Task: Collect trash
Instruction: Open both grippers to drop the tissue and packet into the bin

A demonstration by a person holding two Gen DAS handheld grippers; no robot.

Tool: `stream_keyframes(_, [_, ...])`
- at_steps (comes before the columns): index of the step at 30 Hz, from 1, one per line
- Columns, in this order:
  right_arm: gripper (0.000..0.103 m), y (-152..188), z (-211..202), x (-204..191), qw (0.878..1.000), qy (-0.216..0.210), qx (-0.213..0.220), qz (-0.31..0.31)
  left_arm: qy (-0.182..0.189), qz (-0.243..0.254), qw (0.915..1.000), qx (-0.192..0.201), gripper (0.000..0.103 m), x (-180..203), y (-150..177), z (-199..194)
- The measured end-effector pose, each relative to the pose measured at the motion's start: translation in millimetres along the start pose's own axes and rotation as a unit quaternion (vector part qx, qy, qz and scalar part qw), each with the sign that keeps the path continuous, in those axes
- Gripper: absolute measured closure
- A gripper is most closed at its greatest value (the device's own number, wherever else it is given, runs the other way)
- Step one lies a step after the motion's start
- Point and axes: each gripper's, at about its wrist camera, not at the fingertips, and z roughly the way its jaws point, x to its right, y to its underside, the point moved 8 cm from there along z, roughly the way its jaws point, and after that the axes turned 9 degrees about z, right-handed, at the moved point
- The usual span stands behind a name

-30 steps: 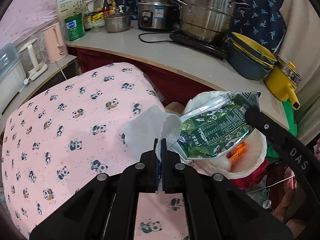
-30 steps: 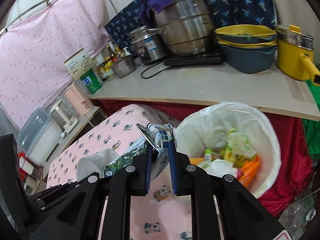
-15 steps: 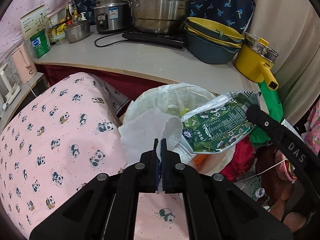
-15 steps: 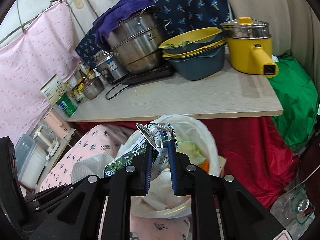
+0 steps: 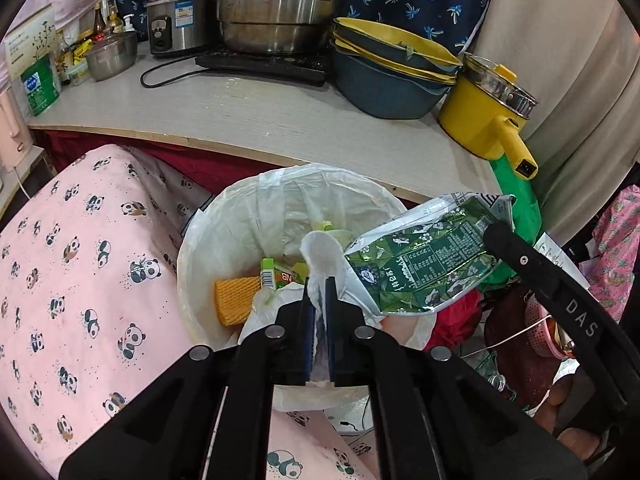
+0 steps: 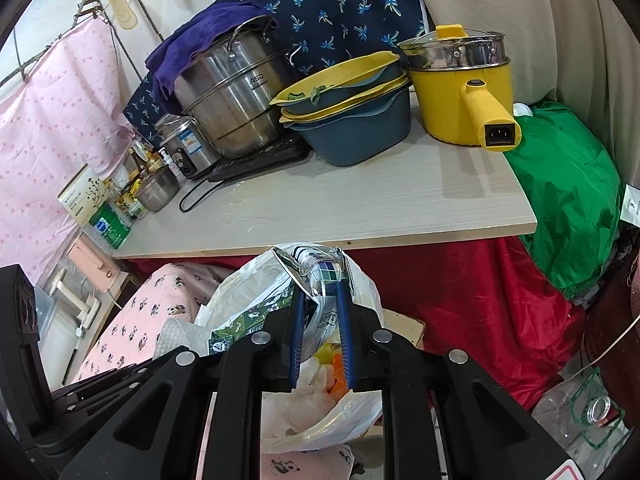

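- Compared with a second ago, both views have swung from the panda-print bed cover (image 5: 80,280) to sit over the lined trash bin (image 5: 192,280); its opening now fills the middle of the left view.
- The left hand-held gripper (image 5: 319,288) remains clamped on a white paper tissue (image 5: 324,252), now hanging above the bin's contents instead of over the bed cover.
- The right hand-held gripper (image 6: 320,296) stays closed on one end of a green foil snack wrapper (image 5: 424,264), which now hangs over the bin's right rim.
- In the right view the wrapper's silver torn end (image 6: 316,264) sticks up between the blue pads, with the bin liner (image 6: 256,292) just behind and below.
- Inside the bin lie an orange ridged sponge (image 5: 234,296), a small green-and-white carton (image 5: 267,274), yellowish scraps and crumpled white plastic.
- On the counter (image 5: 256,120) behind the bin stand stacked blue and yellow basins (image 5: 388,80), a yellow electric pot (image 5: 484,116) and a large steel steamer pot (image 5: 280,12).
- The basins hold a few green leaf scraps on the top rim.
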Motion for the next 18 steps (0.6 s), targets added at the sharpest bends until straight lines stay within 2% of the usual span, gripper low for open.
stream_keyframes(1, [0.088,-0.4,3.0,0.0,1.000,0.000,-0.002,0.000,-0.001,-0.005,1.0000,0.000,0.083,-3.7,-0.1,1.1])
stream_keyframes(2, [0.088,-0.4,5.6,-0.5,1.000,0.000,-0.004,-0.001,-0.003,-0.011,0.9999,0.003,0.069,-7.6,-0.6,1.4])
stream_keyframes(3, [0.088,0.2,8.6,-1.6,1.000,0.000,-0.005,-0.001,-0.011,-0.022,0.9997,0.008,0.062,-14.5,-0.7,0.4])
stream_keyframes(7, [0.088,4.1,19.1,-10.6,1.000,-0.004,-0.013,-0.007,-0.027,-0.047,0.9984,0.012,0.056,-36.4,1.6,-0.7])
stream_keyframes(9, [0.088,7.0,24.7,-18.3,1.000,-0.009,-0.018,-0.013,-0.038,-0.057,0.9975,0.016,0.049,-46.9,2.2,-2.9])
stream_keyframes(14, [0.086,16.1,39.5,-40.2,0.999,-0.017,-0.032,-0.033,-0.058,-0.071,0.9955,0.023,0.043,-65.2,3.0,-7.9])
stream_keyframes(17, [0.078,25.3,47.2,-51.8,0.998,-0.016,-0.041,-0.049,-0.071,-0.073,0.9944,0.027,0.040,-73.0,4.3,-11.2])
stream_keyframes(18, [0.070,27.6,47.0,-55.1,0.998,-0.019,-0.040,-0.052,-0.074,-0.072,0.9942,0.028,0.039,-74.5,4.8,-12.2])
